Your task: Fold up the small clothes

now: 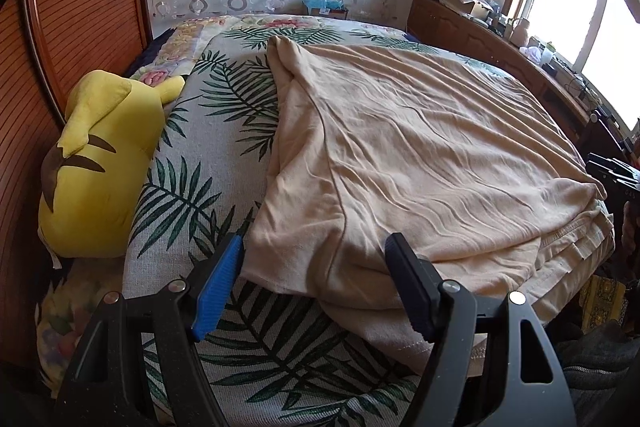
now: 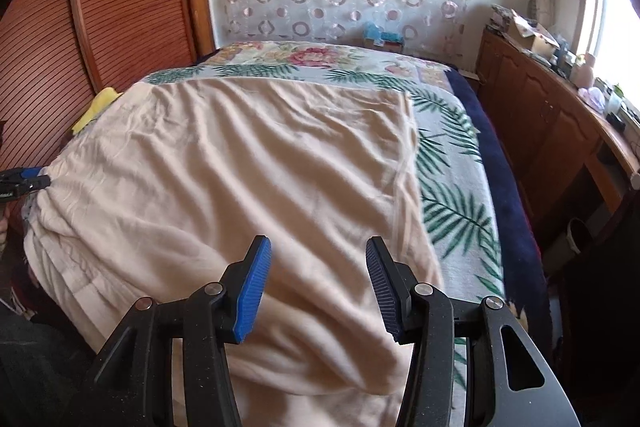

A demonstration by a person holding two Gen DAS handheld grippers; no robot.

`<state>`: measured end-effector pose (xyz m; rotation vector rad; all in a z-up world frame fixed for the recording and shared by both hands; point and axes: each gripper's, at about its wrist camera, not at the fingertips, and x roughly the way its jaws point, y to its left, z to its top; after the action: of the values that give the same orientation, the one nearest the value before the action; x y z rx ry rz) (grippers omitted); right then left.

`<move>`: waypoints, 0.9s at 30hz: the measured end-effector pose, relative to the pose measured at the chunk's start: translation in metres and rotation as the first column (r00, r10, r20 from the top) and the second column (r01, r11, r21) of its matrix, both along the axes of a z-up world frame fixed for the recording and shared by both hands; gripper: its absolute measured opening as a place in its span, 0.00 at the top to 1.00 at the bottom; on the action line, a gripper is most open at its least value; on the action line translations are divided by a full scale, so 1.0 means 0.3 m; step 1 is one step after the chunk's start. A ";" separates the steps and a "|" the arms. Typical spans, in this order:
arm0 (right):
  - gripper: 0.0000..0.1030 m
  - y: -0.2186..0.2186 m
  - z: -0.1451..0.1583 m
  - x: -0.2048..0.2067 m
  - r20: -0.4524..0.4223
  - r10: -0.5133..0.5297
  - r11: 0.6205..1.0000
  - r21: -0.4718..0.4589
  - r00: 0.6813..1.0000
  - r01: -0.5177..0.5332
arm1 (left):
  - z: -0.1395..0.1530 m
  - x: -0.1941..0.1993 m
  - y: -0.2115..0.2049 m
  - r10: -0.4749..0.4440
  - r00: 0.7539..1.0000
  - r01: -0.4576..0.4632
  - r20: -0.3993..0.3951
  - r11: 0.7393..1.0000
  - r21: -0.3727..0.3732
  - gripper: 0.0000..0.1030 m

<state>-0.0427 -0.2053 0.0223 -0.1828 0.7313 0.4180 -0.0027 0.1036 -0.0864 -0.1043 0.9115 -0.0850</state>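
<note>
Bedding of palm-leaf printed cotton (image 1: 192, 187) carries a wrinkled, cream jersey garment (image 1: 420, 155), doubled over along the bed's near edge, no readable label showing, while left gripper (image 1: 316, 287) and right gripper (image 2: 318, 287) hover above it, jaws apart.

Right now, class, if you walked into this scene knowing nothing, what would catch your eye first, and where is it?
A big peach garment lies spread and wrinkled across the leaf-print bedspread, filling the middle of both views. A yellow plush toy rests at the bed's edge against the wooden headboard. Both grippers, left and right, hover open over the garment's near edge.
</note>
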 end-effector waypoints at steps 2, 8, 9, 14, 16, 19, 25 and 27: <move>0.42 0.020 -0.020 -0.001 -0.007 0.010 1.000 -0.015 1.000 -0.010 | -0.003 -0.003 -0.002 -0.006 1.000 0.006 -0.004 1.000 -0.009 0.28; 0.41 0.028 -0.078 0.014 -0.020 -0.031 0.999 -0.035 0.999 0.030 | -0.015 -0.019 -0.015 0.002 1.000 -0.002 -0.003 1.000 -0.010 0.28; 0.41 0.027 -0.089 0.017 -0.027 -0.038 0.999 -0.027 0.999 0.038 | -0.018 -0.022 -0.017 0.005 1.000 -0.005 -0.003 1.000 -0.010 0.28; 0.41 0.018 -0.123 -0.023 -0.024 -0.047 0.999 -0.020 0.999 0.047 | -0.029 -0.035 -0.022 -0.001 1.000 0.001 -0.007 0.999 -0.055 0.46; 0.41 0.015 -0.127 -0.045 -0.024 -0.044 0.999 -0.025 0.999 0.043 | -0.031 -0.041 -0.028 -0.012 1.000 0.011 -0.006 0.997 -0.072 0.53; 0.41 0.002 -0.125 -0.058 -0.023 -0.049 0.999 -0.019 0.999 0.049 | -0.032 -0.042 -0.034 -0.022 1.000 0.022 -0.008 0.996 -0.091 0.57; 0.41 -0.022 -0.114 -0.064 -0.036 -0.054 0.999 0.002 0.998 0.054 | -0.014 -0.031 -0.046 -0.069 0.998 0.066 -0.011 0.981 -0.180 0.88; 0.41 -0.027 -0.111 -0.060 -0.041 -0.053 0.999 0.004 0.998 0.053 | 0.038 -0.017 -0.073 -0.094 0.995 0.098 0.030 0.980 -0.175 0.89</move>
<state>-0.0608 -0.2134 -0.0111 -0.1507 0.7732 0.3739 -0.0077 0.0818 -0.0750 -0.2240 0.8866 -0.2569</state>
